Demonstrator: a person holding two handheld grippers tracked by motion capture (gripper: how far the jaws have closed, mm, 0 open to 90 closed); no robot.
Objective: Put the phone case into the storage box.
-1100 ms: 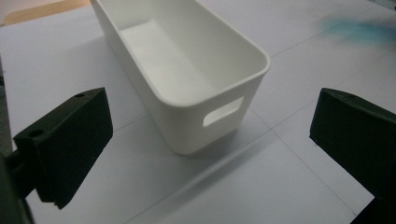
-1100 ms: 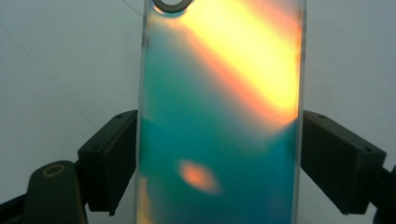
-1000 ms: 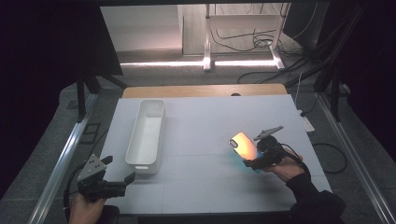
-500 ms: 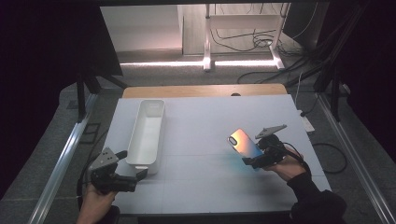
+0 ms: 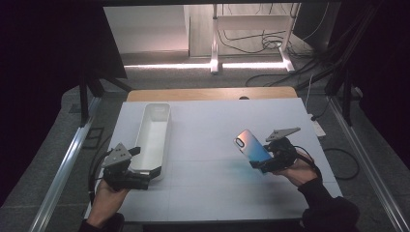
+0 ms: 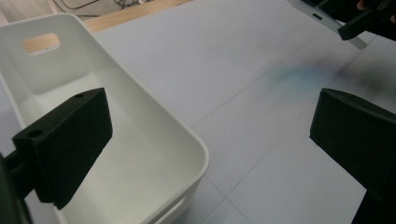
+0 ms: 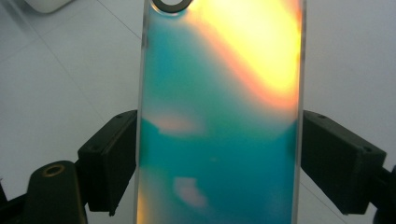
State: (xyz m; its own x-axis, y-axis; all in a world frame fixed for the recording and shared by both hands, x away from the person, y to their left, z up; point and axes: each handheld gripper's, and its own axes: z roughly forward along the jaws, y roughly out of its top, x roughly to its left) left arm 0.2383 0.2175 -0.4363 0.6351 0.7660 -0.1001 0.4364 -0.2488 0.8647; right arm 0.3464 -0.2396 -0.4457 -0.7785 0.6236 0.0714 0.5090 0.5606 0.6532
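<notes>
Phone case (image 7: 219,116), iridescent, clamped in right gripper (image 5: 258,162); left gripper (image 5: 147,178) open, jaws straddling empty white bin's (image 6: 140,121) near corner.

Probably a lab: white-topped table (image 5: 208,145) on a metal frame (image 5: 63,169), loose cables (image 5: 251,41) (dark surroundings).

The phone (image 5: 251,146) sits between the right gripper's (image 5: 258,164) fingers (image 7: 109,158), above the tabletop (image 5: 208,140). The bin's (image 5: 153,126) near end lies between the left gripper's (image 5: 145,176) fingers (image 6: 70,140).
</notes>
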